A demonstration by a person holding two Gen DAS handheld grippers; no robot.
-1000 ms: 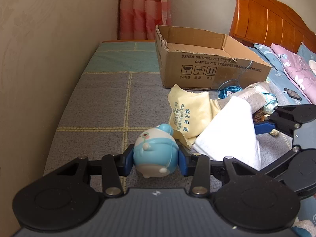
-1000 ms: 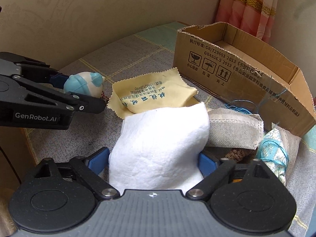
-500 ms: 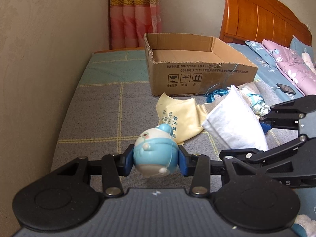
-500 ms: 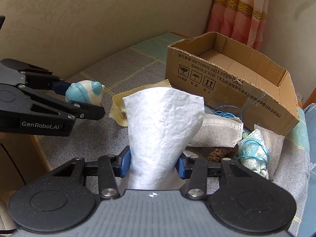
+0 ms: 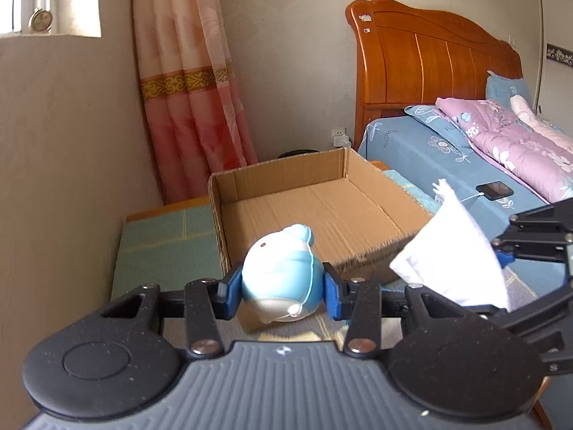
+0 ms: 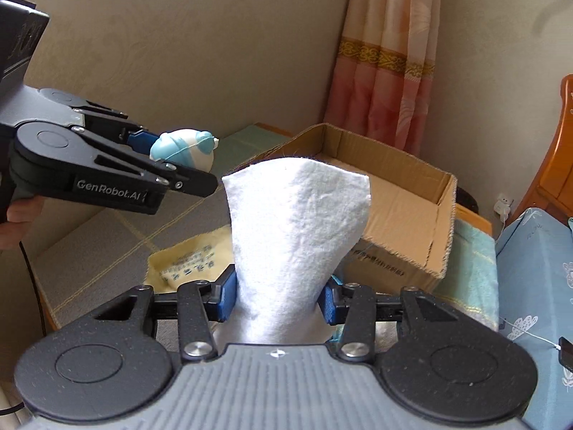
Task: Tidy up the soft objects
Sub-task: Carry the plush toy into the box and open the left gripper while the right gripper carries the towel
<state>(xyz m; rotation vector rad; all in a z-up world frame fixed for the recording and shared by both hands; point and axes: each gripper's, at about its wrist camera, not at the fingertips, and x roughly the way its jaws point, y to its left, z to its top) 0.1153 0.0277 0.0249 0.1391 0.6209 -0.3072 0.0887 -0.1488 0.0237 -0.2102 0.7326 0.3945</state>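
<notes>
My left gripper is shut on a round blue and white plush toy and holds it in the air just before the near wall of the open cardboard box. It also shows at the left in the right wrist view with the toy. My right gripper is shut on a white cloth pouch, raised before the box. The pouch also shows at the right in the left wrist view. The box is empty inside.
A yellow printed cloth lies on the grey checked cover below the grippers. A wall runs along the left. A curtain hangs behind the box. A bed with a wooden headboard and a phone stands at the right.
Both grippers have risen and moved forward toward the box, each with its object still held. The box interior now shows from above.
</notes>
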